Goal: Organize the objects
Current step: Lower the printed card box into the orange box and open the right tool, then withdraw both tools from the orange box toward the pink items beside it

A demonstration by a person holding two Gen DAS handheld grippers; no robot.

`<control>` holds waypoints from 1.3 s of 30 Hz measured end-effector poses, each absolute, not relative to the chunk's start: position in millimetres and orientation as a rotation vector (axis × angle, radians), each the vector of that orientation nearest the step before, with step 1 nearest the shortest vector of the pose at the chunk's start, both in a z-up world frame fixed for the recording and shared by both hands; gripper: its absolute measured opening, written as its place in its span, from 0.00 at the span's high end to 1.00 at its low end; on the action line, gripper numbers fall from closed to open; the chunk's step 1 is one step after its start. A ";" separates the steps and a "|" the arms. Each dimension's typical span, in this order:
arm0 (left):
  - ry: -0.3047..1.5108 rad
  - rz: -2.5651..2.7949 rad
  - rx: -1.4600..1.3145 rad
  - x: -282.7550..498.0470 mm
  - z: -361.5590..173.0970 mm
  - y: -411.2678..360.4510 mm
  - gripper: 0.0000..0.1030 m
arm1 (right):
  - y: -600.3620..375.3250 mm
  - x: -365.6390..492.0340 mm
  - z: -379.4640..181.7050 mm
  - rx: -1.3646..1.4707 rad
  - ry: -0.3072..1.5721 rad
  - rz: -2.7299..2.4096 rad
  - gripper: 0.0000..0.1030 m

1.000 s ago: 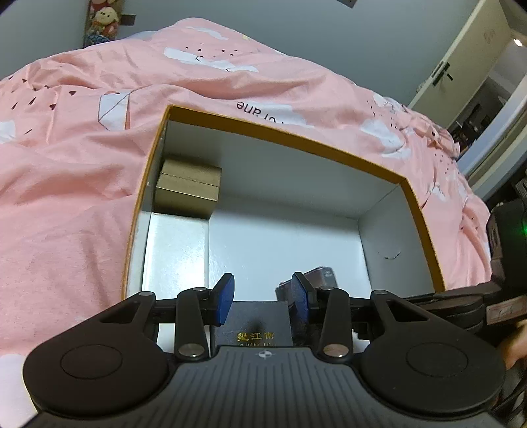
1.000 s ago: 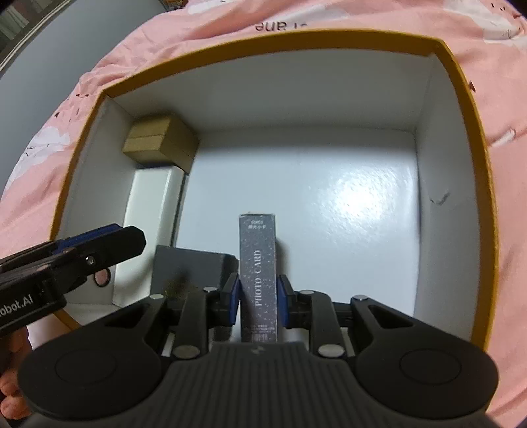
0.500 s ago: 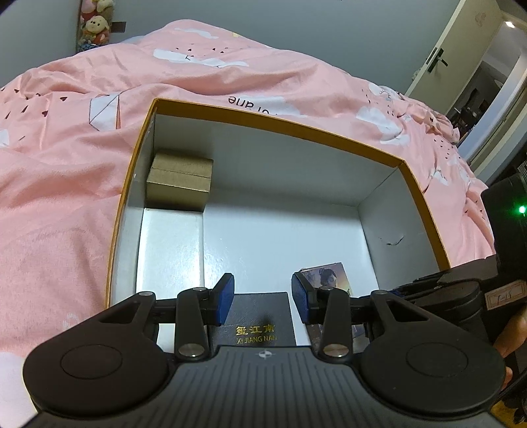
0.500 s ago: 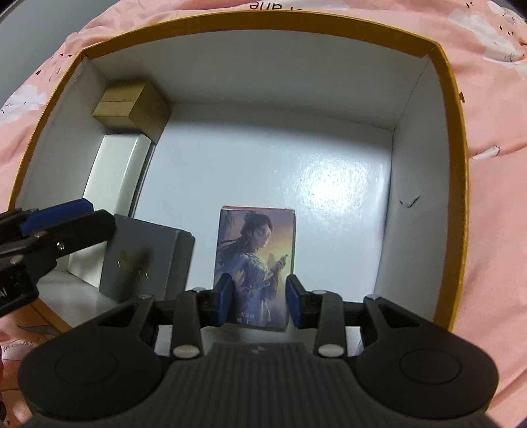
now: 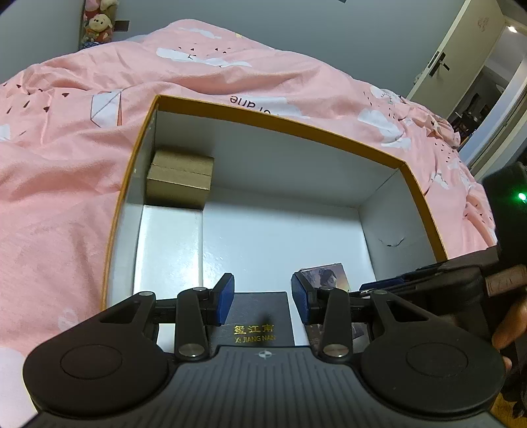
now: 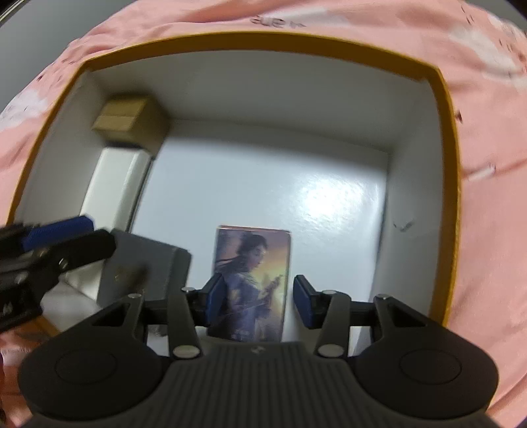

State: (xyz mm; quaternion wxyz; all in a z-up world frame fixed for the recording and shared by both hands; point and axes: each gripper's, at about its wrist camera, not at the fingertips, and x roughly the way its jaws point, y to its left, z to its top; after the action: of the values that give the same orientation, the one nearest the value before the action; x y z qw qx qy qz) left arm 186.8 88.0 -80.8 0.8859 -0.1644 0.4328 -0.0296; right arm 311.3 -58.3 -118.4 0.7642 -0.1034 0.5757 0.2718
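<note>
From the left wrist view, the left gripper (image 5: pixel 262 303) hangs over the near edge of an orange-rimmed cardboard box (image 5: pixel 283 121) that sits on a pink bedspread (image 5: pixel 59 184). Its blue pads stand apart, unclenched, above a dark box with gold lettering (image 5: pixel 255 326) that lies flat on the white floor and touches neither pad. A brown carton (image 5: pixel 179 179) fills the far left corner, with a white box (image 5: pixel 168 250) just in front of it along the left wall. To the right, a picture card box (image 5: pixel 324 275) lies on the floor, and the right gripper's tip (image 5: pixel 383 285) reaches in beside it. A plush toy (image 5: pixel 97 24) sits by the far wall. From the right wrist view, which is blurred, the right gripper (image 6: pixel 255 298) is opening: the picture card box (image 6: pixel 252 263) lies flat between its pads, a clear gap showing at the right pad, so it is released. The dark box (image 6: pixel 145 263) lies just left of it, under the left gripper's finger (image 6: pixel 59 230).
</note>
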 end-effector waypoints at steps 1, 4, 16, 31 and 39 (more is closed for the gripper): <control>0.901 -0.062 -0.343 186.8 -81.5 87.0 0.56 | -61.4 314.9 -122.1 -0.195 1.278 0.593 0.53; 0.902 -0.064 -0.346 185.5 -83.1 84.7 0.56 | -65.6 317.9 -131.5 -0.150 1.310 0.605 0.56; 0.884 -0.054 -0.346 179.3 -84.1 82.4 0.56 | -56.5 304.3 -134.2 -0.162 1.325 0.668 0.74; 0.743 -0.043 -0.218 141.6 -34.0 64.6 0.48 | -81.7 231.8 -51.7 -0.129 0.907 0.690 0.78; 0.809 -0.123 -0.233 108.5 -11.9 68.0 0.43 | -93.4 182.9 -41.8 -0.104 0.848 0.700 0.72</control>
State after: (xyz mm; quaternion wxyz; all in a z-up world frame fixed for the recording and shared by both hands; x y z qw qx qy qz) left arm 108.5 68.0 -11.9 0.9109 -0.1130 0.3923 -0.0596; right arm 182.9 -93.4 -41.8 0.8514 -0.0495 0.4027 0.3325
